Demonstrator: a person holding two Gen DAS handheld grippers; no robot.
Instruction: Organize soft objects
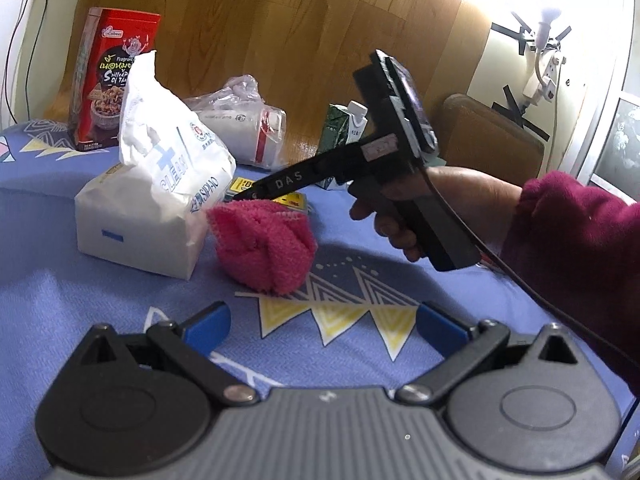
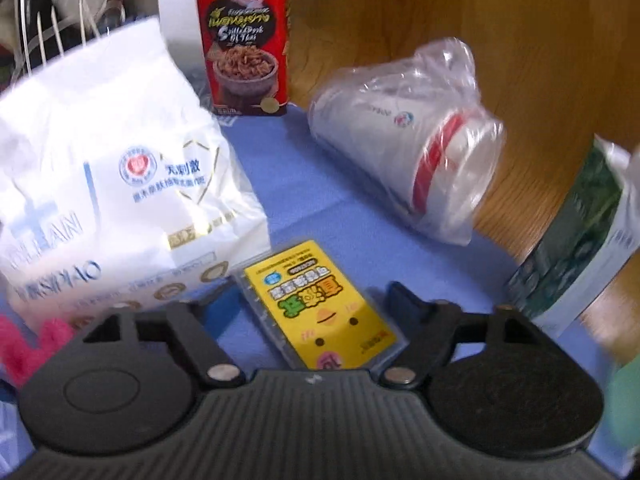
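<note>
the pink towel (image 1: 266, 246) lies bunched on the blue patterned cloth (image 1: 120, 300), just right of the white tissue pack (image 1: 152, 204) and touching its corner; its long axis runs from upper left to lower right in the left wrist view, with no clear pointed end. there is one towel, one tissue pack, one red snack box (image 1: 110, 80), one bagged stack of paper cups (image 1: 244, 124), one green carton (image 1: 344, 128) and one yellow card pack (image 2: 320, 308).

the left gripper (image 1: 322, 320) hovers short of the towel, its blue fingers spread wide with only cloth between them. the right gripper (image 2: 306, 312) also stands spread and empty, above the yellow card pack.

the left wrist view shows the whole towel, plus the right hand (image 1: 432, 208) and its magenta sleeve (image 1: 576, 240) holding the right gripper's handle above the towel. the right wrist view catches only a pink edge of the towel at its lower left, yet shows the card pack's full face, mostly hidden in the other view.
</note>
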